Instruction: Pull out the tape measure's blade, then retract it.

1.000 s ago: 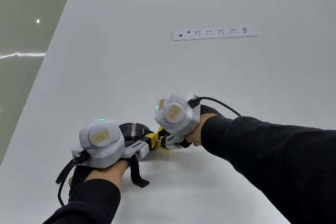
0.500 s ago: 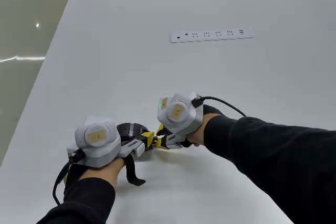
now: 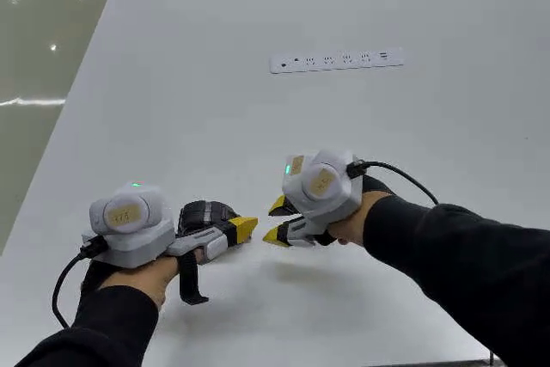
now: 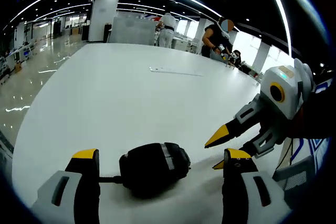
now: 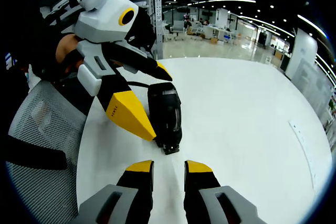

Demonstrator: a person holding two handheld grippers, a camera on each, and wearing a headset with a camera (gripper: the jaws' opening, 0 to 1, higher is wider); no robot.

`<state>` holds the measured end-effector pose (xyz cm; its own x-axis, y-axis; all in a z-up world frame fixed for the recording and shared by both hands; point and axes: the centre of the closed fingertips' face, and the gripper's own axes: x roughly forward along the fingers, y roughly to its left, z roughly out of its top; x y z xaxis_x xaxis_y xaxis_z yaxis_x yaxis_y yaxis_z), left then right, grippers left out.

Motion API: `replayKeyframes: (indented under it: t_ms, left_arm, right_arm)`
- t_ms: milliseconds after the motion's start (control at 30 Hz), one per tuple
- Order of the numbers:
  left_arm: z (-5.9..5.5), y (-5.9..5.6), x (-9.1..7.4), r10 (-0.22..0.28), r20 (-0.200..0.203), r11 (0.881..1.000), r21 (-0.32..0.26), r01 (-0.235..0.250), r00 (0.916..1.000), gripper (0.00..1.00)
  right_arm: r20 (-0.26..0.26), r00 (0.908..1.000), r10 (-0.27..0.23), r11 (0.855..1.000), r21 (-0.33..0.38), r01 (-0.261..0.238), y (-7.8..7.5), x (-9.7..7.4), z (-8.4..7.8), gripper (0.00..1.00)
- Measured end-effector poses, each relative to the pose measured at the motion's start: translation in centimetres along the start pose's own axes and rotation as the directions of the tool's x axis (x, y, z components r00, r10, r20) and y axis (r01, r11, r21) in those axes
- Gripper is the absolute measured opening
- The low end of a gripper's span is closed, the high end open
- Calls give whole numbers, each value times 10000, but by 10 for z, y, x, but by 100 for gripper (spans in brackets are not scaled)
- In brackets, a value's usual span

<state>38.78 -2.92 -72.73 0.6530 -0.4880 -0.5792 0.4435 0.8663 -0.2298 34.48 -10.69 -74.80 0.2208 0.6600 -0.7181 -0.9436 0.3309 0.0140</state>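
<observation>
The black tape measure (image 3: pixel 204 214) lies on the white table (image 3: pixel 258 126) with its strap (image 3: pixel 187 277) trailing toward me. My left gripper (image 3: pixel 232 219) stands open around it; in the left gripper view (image 4: pixel 160 155) both yellow-tipped jaws stand clear of the case (image 4: pixel 155 166). No blade shows outside the case (image 5: pixel 165 114); its hook end (image 5: pixel 169 149) faces my right gripper (image 5: pixel 169 165). That right gripper (image 3: pixel 275 221) sits a short way to the right of the tape measure, jaws a little apart and holding nothing. It also shows in the left gripper view (image 4: pixel 214 155).
A white power strip (image 3: pixel 335 60) lies farther back on the table. The table's left edge drops to a glossy floor (image 3: pixel 43 83). A mesh chair (image 5: pixel 42 124) stands by the near edge. People stand beyond the far end of the table (image 4: pixel 168 24).
My right gripper has drawn away to the right from the tape measure's front end. My left gripper and the tape measure have shifted a little to the left.
</observation>
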Motion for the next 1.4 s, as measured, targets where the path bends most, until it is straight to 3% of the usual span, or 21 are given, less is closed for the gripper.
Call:
replayKeyframes:
  t_ms: [67, 133, 233, 267, 300, 333, 433, 567, 733, 800, 967, 1000, 1067, 1100, 1167, 1267, 1400]
  left_arm:
    - [-2, -2, -1, -176, -51, 9998, -73, 175, 9998, 99]
    - [0, -4, -3, -376, 140, 9980, 509, 368, 9992, 99]
    - [-2, -7, -7, -607, 85, 9960, 661, 600, 9981, 99]
    - [0, -8, -8, -749, 201, 9941, 798, 731, 9970, 99]
    - [3, -12, -8, -1085, 384, 9876, 1181, 1033, 9934, 99]
    - [-2, -11, -10, -1074, 87, 9857, 1312, 1053, 9942, 99]
    - [-7, -3, -12, -797, -178, 9869, 1393, 814, 9967, 99]
    - [-8, 2, -18, -916, -88, 9850, 1458, 919, 9958, 99]
    - [-7, 7, -27, -1141, -52, 9763, 1844, 1131, 9935, 99]
    - [-8, 7, -31, -1383, -194, 9688, 2050, 1393, 9902, 99]
    - [-11, 17, -35, -1314, -433, 9645, 2253, 1379, 9904, 99]
    - [-14, 16, -36, -1461, -588, 9569, 2451, 1561, 9875, 99]
    - [-11, 11, -38, -1733, -462, 9307, 3191, 1790, 9838, 99]
    - [-10, 8, -39, -1888, -428, 9233, 3325, 1922, 9811, 99]
    - [-12, 7, -42, -1960, -560, 9183, 3397, 2032, 9790, 99]
    - [-12, 6, -44, -2067, -595, 9149, 3419, 2144, 9766, 99]
    - [-20, 12, -45, -1710, -1135, 9063, 3716, 2014, 9787, 99]
  right_arm:
    - [358, 9993, -111, 9985, 538, 92, 2, -8, 1, 19]
    - [417, 9988, -263, 9980, 593, 238, 2, -18, -5, 20]
    - [448, 9976, -531, 9949, 879, 490, 3, -34, -17, 21]
    - [494, 9968, -630, 9925, 1079, 574, 2, -38, -20, 21]
    - [655, 9955, -684, 9837, 1708, 563, 3, -41, -23, 22]
    - [745, 9945, -742, 9787, 1970, 583, 3, -44, -25, 22]
    - [567, 9925, -1086, 9753, 1991, 954, -2, -53, -39, 24]
    - [604, 9876, -1449, 9655, 2270, 1278, -6, -68, -48, 26]
    - [410, 9821, -1837, 9624, 2108, 1712, -10, -87, -58, 30]
    - [460, 9785, -2009, 9596, 2103, 1871, -12, -95, -60, 32]
    - [464, 9709, -2349, 9516, 2147, 2200, -15, -112, -69, 36]
    - [335, 9710, -2365, 9551, 1913, 2261, -15, -116, -75, 39]
    - [212, 9668, -2545, 9489, 1981, 2455, -17, -121, -83, 41]
    - [306, 9680, -2491, 9468, 2179, 2368, -16, -126, -86, 42]
    - [421, 9617, -2708, 9283, 2760, 2493, -18, -133, -92, 45]
    - [428, 9560, -2901, 9181, 2945, 2653, -19, -144, -99, 45]
    - [415, 9479, -3158, 9040, 3166, 2873, -21, -156, -107, 46]
